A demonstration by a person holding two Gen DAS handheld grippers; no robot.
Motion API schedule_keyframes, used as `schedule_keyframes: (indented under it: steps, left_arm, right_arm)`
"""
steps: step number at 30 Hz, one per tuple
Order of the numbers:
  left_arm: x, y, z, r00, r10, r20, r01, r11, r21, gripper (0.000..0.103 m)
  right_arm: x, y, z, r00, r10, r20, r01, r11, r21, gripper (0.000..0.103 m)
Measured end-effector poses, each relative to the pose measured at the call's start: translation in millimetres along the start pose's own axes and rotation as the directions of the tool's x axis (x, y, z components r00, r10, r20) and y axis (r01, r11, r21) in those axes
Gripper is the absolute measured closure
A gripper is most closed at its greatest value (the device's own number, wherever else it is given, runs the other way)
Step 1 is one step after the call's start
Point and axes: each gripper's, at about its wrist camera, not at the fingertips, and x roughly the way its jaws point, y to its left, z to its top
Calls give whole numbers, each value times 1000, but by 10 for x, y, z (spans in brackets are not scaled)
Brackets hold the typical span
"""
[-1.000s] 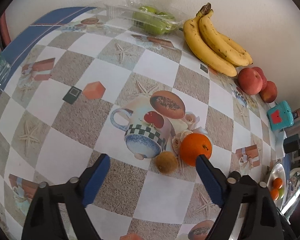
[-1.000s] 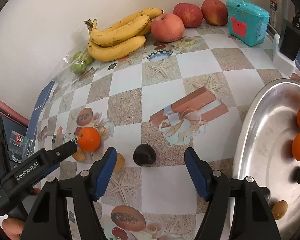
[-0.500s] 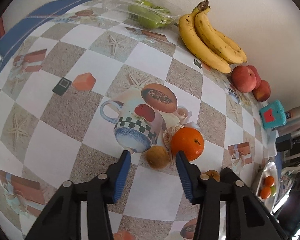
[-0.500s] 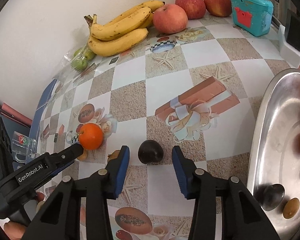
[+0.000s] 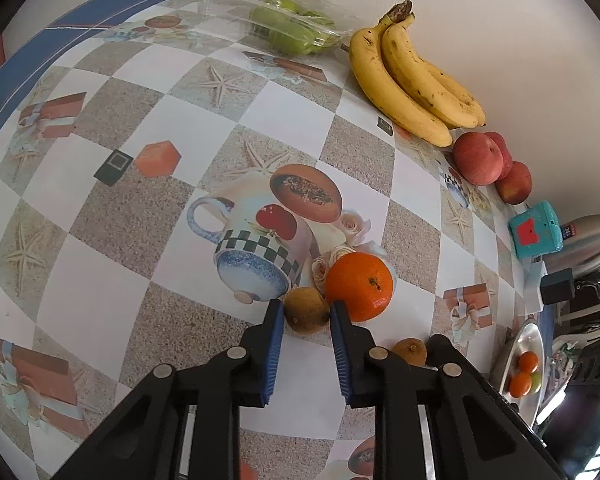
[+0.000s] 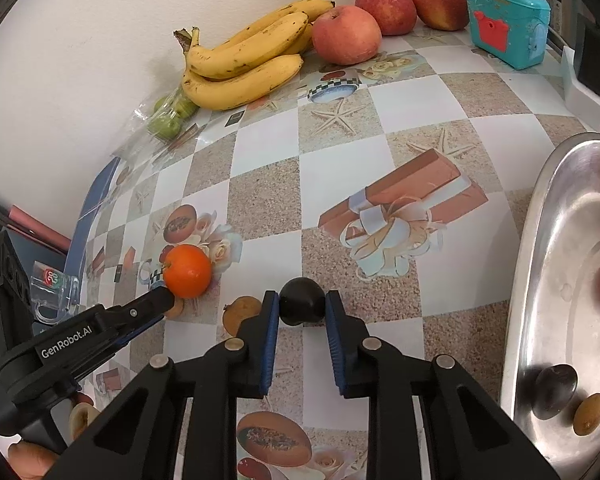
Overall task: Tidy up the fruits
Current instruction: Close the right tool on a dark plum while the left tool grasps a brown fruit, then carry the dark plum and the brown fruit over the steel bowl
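Note:
In the left wrist view my left gripper (image 5: 306, 307) has its blue pads closing onto a small brown fruit (image 5: 306, 316) that rests on the patterned tablecloth. An orange (image 5: 359, 286) touches that fruit's right side. In the right wrist view my right gripper (image 6: 302, 300) is closing likewise, its pads pressed on both sides of a dark round fruit (image 6: 302, 307) on the table. A second brown fruit (image 6: 242, 312) lies just left of it, with the orange (image 6: 188, 271) farther left by the left gripper's tip (image 6: 162, 300).
A steel tray (image 6: 528, 280) at the right holds a dark fruit (image 6: 556, 390), a brown fruit (image 6: 588, 414) and oranges. Against the wall stand bananas (image 6: 244, 64), apples (image 6: 346, 34), a teal box (image 6: 506, 22) and a bag of green fruits (image 6: 168, 118).
Both grippers have gone from wide open to closed: the left on the brown fruit, the right on the dark fruit. Neither hand has shifted much, and the fruits stay on the table.

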Motion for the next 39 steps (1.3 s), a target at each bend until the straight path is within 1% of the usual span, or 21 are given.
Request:
schedule_keyframes:
  steps: [9, 20, 30, 34, 39]
  left_arm:
    - [-61, -47, -4, 1000, 7, 10, -7, 1000, 11, 78]
    - [-345, -179, -28, 998, 17, 58, -20, 998, 52, 78]
    - [-621, -317, -94, 992, 17, 125, -26, 997, 75, 78]
    - [-677, -358, -131, 990, 21, 138, -33, 996, 83, 78]
    - [-718, -437, -183, 989, 24, 149, -40, 994, 101, 78]
  right_arm:
    - [-63, 0, 2, 1000, 6, 6, -6, 1000, 2, 79]
    - [-274, -8, -68, 1000, 4, 17, -4, 1000, 21, 79]
    - [-569, 5, -147, 998, 5, 66, -6, 1000, 24, 79]
    - [-687, 12, -182, 996, 6, 85, -8, 1000, 20, 79]
    - [-842, -11, -233, 994, -11, 107, 9, 1000, 16, 79]
